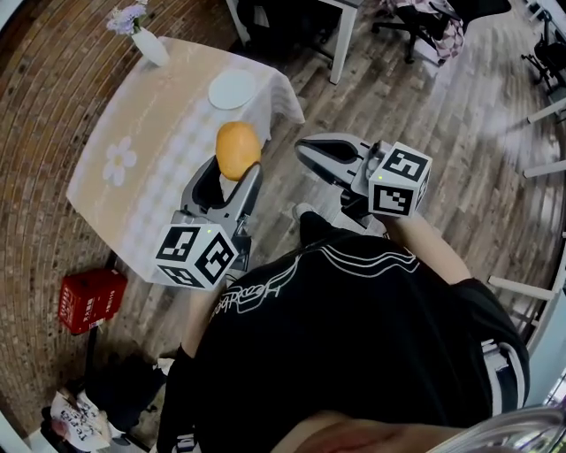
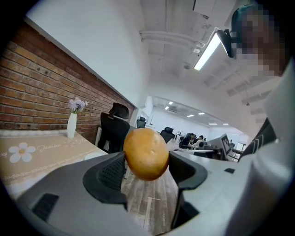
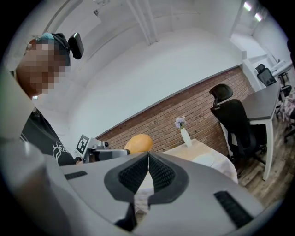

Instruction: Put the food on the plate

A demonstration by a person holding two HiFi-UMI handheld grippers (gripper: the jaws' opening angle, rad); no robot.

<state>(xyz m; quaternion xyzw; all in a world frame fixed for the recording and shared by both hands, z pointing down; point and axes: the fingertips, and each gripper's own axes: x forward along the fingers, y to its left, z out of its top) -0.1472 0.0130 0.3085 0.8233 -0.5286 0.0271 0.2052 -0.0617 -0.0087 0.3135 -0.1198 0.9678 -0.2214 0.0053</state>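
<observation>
My left gripper (image 1: pixel 237 168) is shut on a round orange-yellow bun (image 1: pixel 237 149), held in the air over the near part of the table. The bun (image 2: pixel 146 153) fills the gap between the jaws in the left gripper view. A white plate (image 1: pixel 233 88) lies on the far right corner of the cloth-covered table (image 1: pixel 141 168), beyond the bun. My right gripper (image 1: pixel 311 152) is shut with nothing in it, hanging over the floor to the right of the table. From the right gripper view the bun (image 3: pixel 138 143) and the plate (image 3: pixel 207 159) show past the closed jaws (image 3: pixel 148 156).
A white vase with purple flowers (image 1: pixel 141 37) stands at the table's far left corner. A red box (image 1: pixel 91 299) sits on the floor by the table's near side. Office chairs (image 1: pixel 416 22) and a desk leg (image 1: pixel 340 40) stand further back on the wood floor.
</observation>
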